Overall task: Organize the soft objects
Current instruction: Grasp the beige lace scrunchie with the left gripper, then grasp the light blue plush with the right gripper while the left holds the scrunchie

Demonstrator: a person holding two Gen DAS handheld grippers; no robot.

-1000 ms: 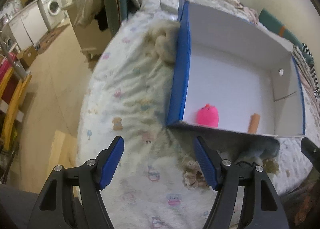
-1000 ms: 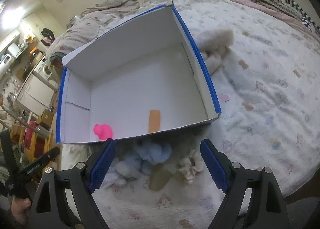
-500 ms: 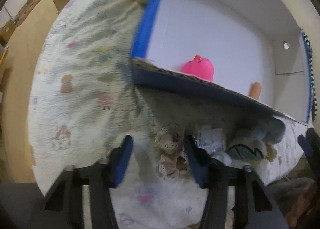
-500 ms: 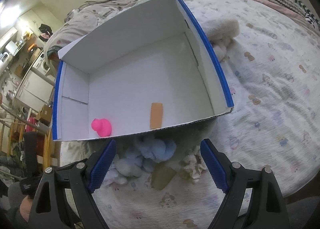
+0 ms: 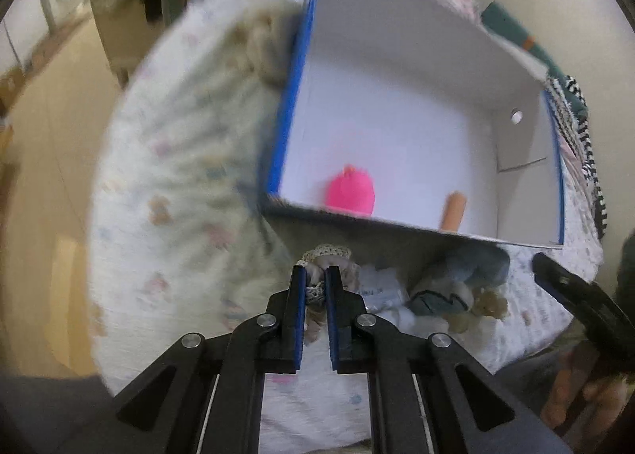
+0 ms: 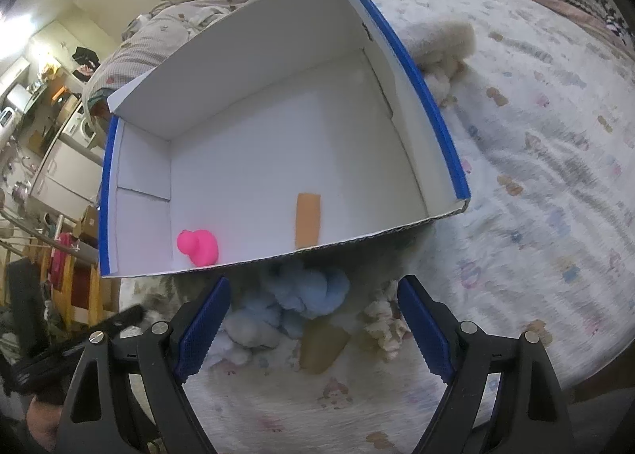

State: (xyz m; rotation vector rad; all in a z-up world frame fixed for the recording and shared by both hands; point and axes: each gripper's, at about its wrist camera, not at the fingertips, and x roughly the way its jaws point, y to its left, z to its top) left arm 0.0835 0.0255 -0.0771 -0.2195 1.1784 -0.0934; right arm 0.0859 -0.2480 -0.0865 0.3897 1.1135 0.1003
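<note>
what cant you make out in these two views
- Left wrist view: the lace piece inside the shut left claw; the fingers cover most of it.
- Left wrist view: bedspread print, motion blurred.
- Right wrist view: the blue plush; the box front wall cuts off its top.

Cream lace scrunchie (image 5: 326, 255) before the white box (image 6: 278, 128); blue plush (image 6: 309, 291) alongside.

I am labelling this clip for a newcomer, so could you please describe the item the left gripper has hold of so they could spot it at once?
Find the white box with blue edges on the bed; a small pile of soft things lies just outside its near wall. At the pile's left end is a cream lace scrunchie, pinched in the left gripper. Its frilly lace edging sets it apart from the smooth blue plush beside it.
</note>
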